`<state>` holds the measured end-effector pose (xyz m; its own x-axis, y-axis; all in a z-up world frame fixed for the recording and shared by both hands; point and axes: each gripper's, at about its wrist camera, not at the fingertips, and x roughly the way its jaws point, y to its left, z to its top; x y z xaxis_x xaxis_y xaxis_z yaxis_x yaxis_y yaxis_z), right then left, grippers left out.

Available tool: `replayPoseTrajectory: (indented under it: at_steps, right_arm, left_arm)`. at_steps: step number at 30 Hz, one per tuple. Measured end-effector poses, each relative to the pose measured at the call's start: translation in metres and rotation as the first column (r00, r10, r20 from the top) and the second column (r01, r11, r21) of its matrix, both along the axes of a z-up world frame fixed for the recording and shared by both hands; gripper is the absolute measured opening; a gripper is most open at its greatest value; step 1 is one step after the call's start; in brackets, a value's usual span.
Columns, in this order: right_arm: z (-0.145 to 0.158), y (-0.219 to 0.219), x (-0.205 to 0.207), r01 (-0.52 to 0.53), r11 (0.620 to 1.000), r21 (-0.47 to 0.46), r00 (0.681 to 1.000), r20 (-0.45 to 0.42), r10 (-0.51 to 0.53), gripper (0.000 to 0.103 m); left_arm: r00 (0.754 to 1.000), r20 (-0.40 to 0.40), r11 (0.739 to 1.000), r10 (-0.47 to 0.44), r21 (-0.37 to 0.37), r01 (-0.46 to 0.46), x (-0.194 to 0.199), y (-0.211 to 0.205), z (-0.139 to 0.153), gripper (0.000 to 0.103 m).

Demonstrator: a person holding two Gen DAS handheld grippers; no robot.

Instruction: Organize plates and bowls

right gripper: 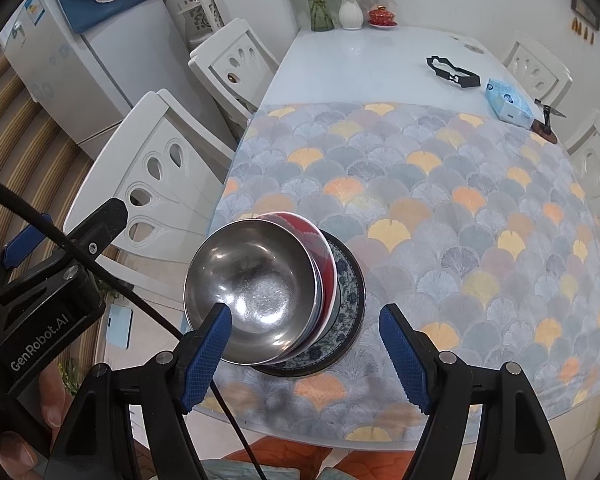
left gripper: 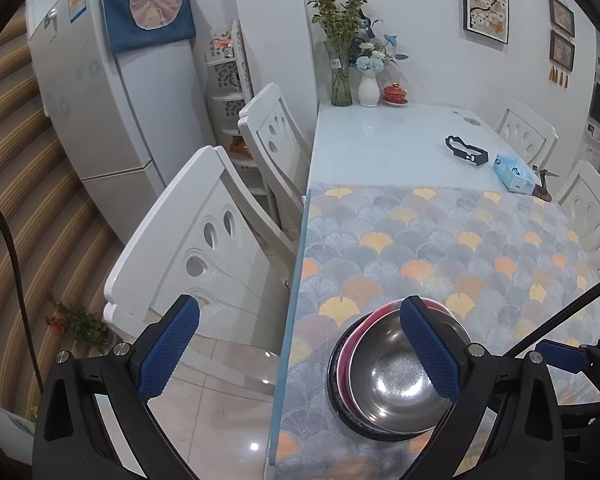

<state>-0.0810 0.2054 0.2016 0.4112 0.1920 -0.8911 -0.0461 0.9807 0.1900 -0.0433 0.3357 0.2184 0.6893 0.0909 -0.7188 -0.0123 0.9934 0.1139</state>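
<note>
A steel bowl [left gripper: 396,384] sits on top of a red bowl [left gripper: 384,309], stacked on a blue-and-white patterned plate [left gripper: 334,376] near the table's front left edge. The same stack shows in the right wrist view: steel bowl [right gripper: 252,288], red bowl [right gripper: 320,248], plate [right gripper: 350,288]. My left gripper [left gripper: 300,344] is open above the table edge, its right finger over the steel bowl. My right gripper [right gripper: 306,344] is open and empty just in front of the stack.
The table has a fan-patterned cloth [left gripper: 460,248]. Two white chairs [left gripper: 204,248] stand at the left side, others at the right. A black strap [left gripper: 466,150], a tissue pack [left gripper: 514,172], vases [left gripper: 342,72] and a red lidded cup [left gripper: 395,93] stand further back.
</note>
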Motion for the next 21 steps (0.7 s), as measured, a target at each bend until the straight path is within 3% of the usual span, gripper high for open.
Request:
replayPoseTrajectory:
  at_steps: [15, 21]
  right_arm:
    - [-0.002, -0.001, 0.004, 0.001, 1.0, 0.001, 1.0, -0.008, -0.001, 0.074]
    - [-0.005, -0.008, 0.006, 0.006, 1.0, 0.003, 1.0, -0.011, -0.006, 0.074]
  left_arm:
    - [1.0, -0.019, 1.0, -0.009, -0.014, 0.009, 0.008, -0.005, -0.004, 0.101]
    - [1.0, 0.012, 1.0, -0.018, 0.012, 0.018, 0.004, -0.011, -0.004, 0.101]
